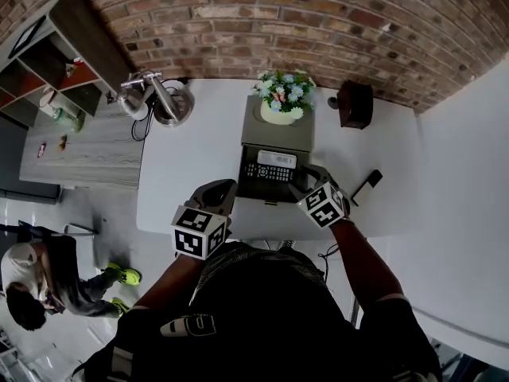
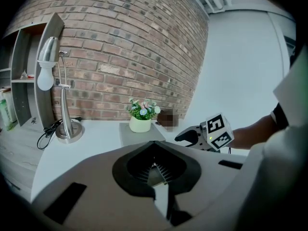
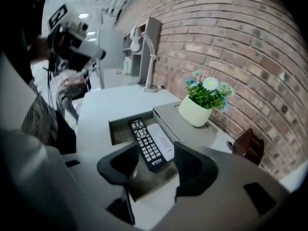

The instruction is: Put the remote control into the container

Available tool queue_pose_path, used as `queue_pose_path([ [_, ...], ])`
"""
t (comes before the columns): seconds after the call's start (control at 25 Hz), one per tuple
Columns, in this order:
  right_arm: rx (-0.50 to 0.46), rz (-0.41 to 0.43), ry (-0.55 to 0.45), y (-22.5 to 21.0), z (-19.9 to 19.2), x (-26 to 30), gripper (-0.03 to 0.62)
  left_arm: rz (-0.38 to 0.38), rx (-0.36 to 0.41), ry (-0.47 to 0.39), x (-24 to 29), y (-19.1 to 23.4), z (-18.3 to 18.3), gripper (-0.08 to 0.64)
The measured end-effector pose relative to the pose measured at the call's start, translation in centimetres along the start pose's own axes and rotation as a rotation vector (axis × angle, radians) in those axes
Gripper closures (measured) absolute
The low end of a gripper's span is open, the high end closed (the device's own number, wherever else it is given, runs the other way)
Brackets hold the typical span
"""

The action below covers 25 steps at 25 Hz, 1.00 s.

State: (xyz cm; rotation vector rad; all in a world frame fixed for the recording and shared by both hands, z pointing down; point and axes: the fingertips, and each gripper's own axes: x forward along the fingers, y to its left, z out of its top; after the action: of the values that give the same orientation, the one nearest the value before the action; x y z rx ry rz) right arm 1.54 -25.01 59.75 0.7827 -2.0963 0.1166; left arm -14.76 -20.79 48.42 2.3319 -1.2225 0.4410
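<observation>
A black remote control lies in the open drawer of a grey container, next to a flat white remote. In the head view the black remote lies nearer me than the white one. My right gripper is open just above the drawer's near end, with the black remote's tip showing between its jaws and untouched. In the head view the right gripper sits at the drawer's right front corner. My left gripper is shut and empty, and in the head view it hovers left of the drawer.
A flower pot stands on the container's top. A desk lamp is at the table's back left, a brown object at the back right, and a small black item to the right. A person crouches on the floor at left.
</observation>
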Motion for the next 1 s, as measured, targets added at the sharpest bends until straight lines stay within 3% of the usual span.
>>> queue_pose_path([
  [0.24, 0.558, 0.110, -0.301, 0.8, 4.3, -6.2, 0.420, -0.034, 0.024, -0.035, 0.0, -1.0, 1.1, 0.555],
  [0.36, 0.720, 0.089, -0.407, 0.3, 5.1, -9.3, 0.519, -0.056, 0.023, -0.049, 0.1, -1.5, 1.4, 0.557],
  [0.48, 0.806, 0.037, -0.492, 0.0, 5.6, -12.0, 0.583, -0.081, 0.029, -0.049, 0.2, -2.1, 1.8, 0.556],
  [0.76, 0.815, -0.050, -0.579, 0.9, 6.0, -14.5, 0.584, -0.114, 0.055, -0.048, 0.9, -3.4, 2.3, 0.556],
  [0.84, 0.832, -0.040, -0.566, 1.3, 5.4, -14.0, 0.584, -0.128, 0.070, -0.044, 1.0, -3.9, 2.3, 0.557],
  [1.0, 0.938, 0.076, -0.519, 2.7, 4.4, -12.0, 0.584, -0.156, 0.139, -0.015, 1.3, -5.1, 1.8, 0.555],
])
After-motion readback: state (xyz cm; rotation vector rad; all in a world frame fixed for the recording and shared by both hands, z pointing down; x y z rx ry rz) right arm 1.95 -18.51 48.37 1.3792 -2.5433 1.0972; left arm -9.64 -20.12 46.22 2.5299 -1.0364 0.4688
